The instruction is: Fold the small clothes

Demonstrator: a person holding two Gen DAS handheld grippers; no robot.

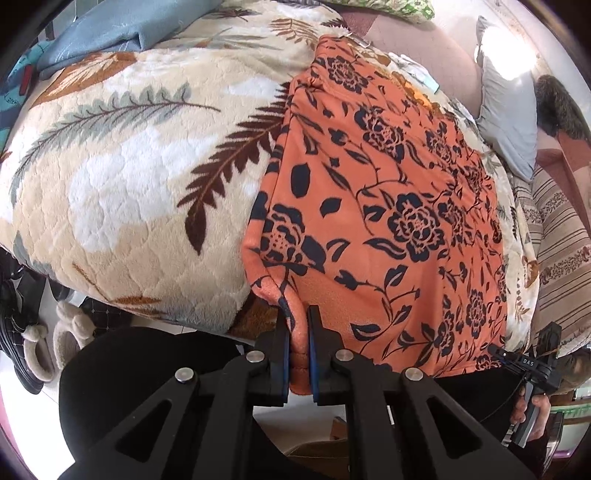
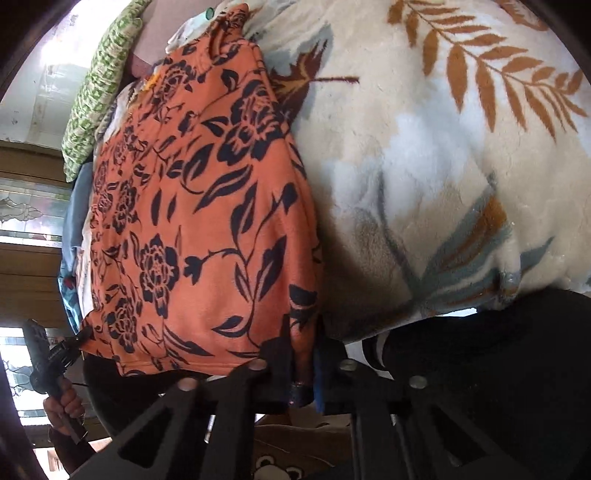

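An orange garment with a dark floral print lies spread on a leaf-patterned blanket over the bed. My left gripper is shut on the garment's near left corner at the bed's front edge. My right gripper is shut on the near right corner of the same garment. The right gripper also shows in the left wrist view at the far right. The left gripper shows in the right wrist view at the lower left.
The blanket stretches to the right of the garment. A blue folded cloth and grey pillow lie at the back. A green patterned pillow lies beyond the garment. Slippers sit on the floor left.
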